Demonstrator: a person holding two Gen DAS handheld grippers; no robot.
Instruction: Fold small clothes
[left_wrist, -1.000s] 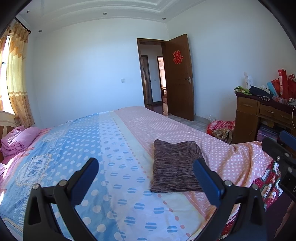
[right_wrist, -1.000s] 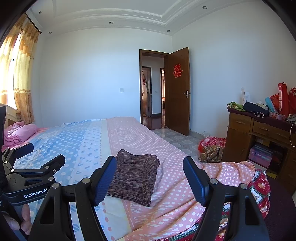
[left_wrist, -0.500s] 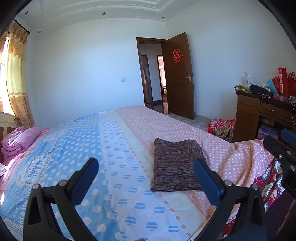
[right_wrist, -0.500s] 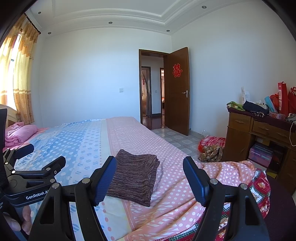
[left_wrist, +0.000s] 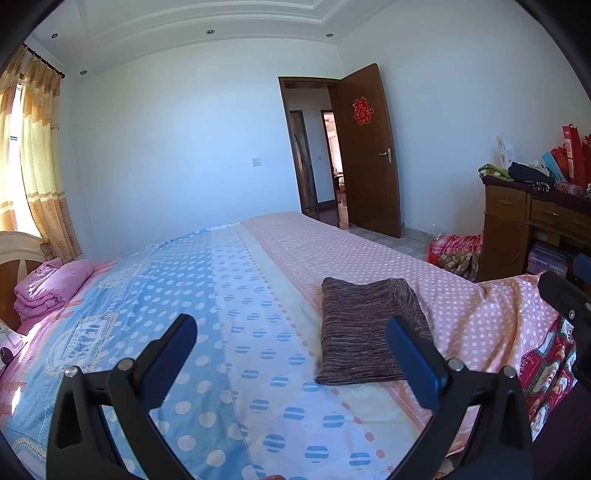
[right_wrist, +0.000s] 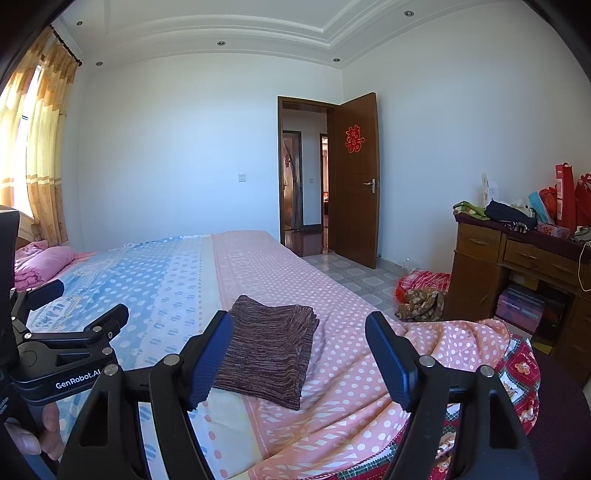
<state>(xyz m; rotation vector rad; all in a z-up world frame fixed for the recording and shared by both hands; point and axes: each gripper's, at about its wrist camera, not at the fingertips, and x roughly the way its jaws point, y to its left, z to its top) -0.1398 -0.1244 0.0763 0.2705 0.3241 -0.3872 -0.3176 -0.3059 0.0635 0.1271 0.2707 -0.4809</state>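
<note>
Folded brown knit garment (left_wrist: 364, 332) lies flat on the bed (left_wrist: 236, 295), on the pink dotted side. Left gripper (left_wrist: 291, 350) hovers short of it, fingers released, garment at 1 o'clock. Right gripper (right_wrist: 299, 354) likewise released and empty, garment at 11 o'clock. Pink bedding roll (left_wrist: 51, 282) at 9 o'clock by the headboard. Wooden counter (right_wrist: 517, 266), cluttered, at 3 o'clock. Approach unobstructed.

"GenRobot.AI" in white on the black body of the left gripper (right_wrist: 88, 325); red double-happiness character 囍 on the open brown door (right_wrist: 354, 139).
</note>
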